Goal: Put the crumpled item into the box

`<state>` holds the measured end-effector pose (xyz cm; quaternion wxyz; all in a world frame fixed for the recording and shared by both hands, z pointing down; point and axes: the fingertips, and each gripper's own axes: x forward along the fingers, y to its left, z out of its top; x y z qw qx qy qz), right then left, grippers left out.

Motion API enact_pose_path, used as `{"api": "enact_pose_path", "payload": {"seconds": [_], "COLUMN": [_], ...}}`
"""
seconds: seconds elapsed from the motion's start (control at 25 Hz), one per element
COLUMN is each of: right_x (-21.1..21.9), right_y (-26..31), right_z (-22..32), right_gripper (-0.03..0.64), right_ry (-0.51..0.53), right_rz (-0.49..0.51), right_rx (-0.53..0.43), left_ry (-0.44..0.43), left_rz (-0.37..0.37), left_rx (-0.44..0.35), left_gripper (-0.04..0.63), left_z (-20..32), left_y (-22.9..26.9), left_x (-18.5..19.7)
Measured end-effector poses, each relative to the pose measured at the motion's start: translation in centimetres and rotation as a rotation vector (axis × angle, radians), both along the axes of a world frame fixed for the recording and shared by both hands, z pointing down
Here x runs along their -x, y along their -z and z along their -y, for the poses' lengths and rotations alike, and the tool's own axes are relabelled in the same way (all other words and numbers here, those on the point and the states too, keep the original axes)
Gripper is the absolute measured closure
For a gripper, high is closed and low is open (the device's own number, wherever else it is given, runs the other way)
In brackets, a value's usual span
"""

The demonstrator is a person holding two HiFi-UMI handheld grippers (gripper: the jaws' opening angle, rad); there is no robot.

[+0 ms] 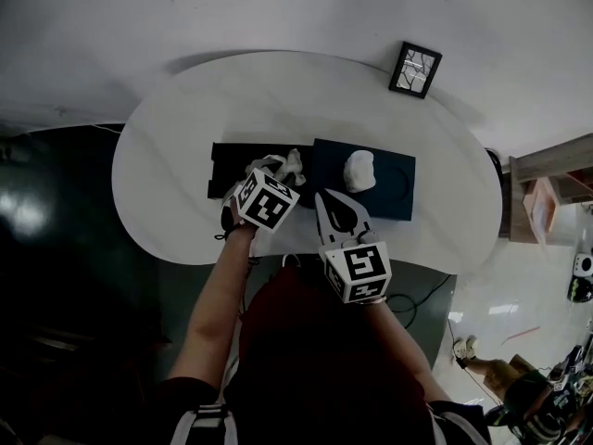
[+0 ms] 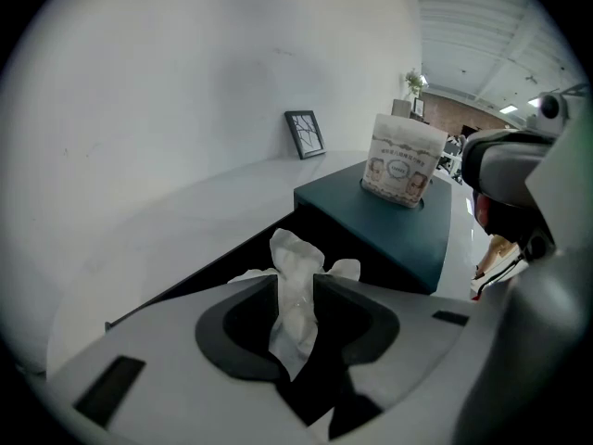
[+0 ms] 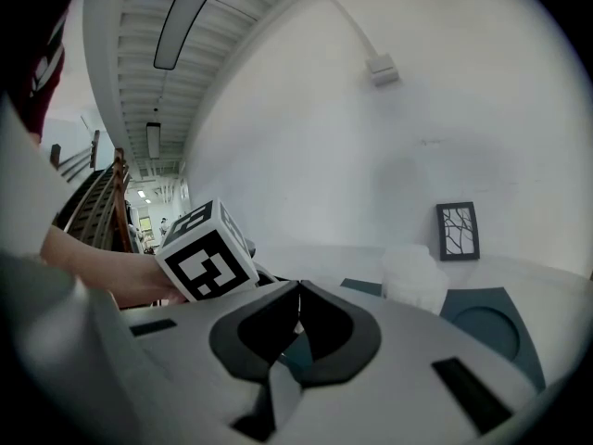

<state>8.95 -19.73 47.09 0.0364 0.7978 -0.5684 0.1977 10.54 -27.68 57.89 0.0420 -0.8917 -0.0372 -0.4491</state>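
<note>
**Crumpled paper held over the open box, ready to drop**

The crumpled item (image 2: 296, 253), a twist of white paper, is pinched between the jaws of the left hand-held gripper (image 2: 296, 286). The jaws are clenched on its middle, so a loose tuft stands above them and a tail hangs below. That narrow waist looks like the sensible place to hold it: the paper is soft and springy, and a grip on the bulk would probably slip.

In the head view, the paper sits over the right end of the shallow black box (image 1: 232, 167), close to where that box meets the dark teal block (image 1: 389, 193) beside it. The black box is open at the top and seems to be the target. I cannot tell whether the paper already touches the box floor. By my reading, the carry is nearly done, and what remains is to lower the paper if needed and let the jaws part.

A white packet (image 1: 359, 171) rests in a round recess on the teal block, clear of the drop.

The right hand-held gripper (image 3: 298, 290) has its jaws pressed together with nothing between them. It is held back at the near edge of the white desk (image 1: 185, 119), probably to stay out of the left one's way. A small picture frame (image 1: 415, 69) stands at the far edge, against the wall.
</note>
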Motion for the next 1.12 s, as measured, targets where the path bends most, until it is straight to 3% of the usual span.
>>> {"api": "enact_pose_path", "payload": {"seconds": [0.4, 0.76, 1.12], "right_x": [-0.3, 0.1, 1.1], "right_y": [0.4, 1.1, 2.2], "right_z": [-0.4, -0.7, -1.1], "right_gripper": [0.601, 0.601, 0.601], "right_ry": [-0.013, -0.012, -0.003], "right_rz": [-0.006, -0.015, -0.035], "right_rx": [-0.016, -0.042, -0.072], "left_ry": [0.093, 0.216, 0.33], "left_rz": [-0.135, -0.281, -0.438], "left_rx": [0.009, -0.005, 0.039], "left_gripper": [0.483, 0.541, 0.571], "left_z": [0.8, 1.7, 1.3], "left_y": [3.5, 7.5, 10.7], "left_x": [0.9, 3.9, 7.1]}}
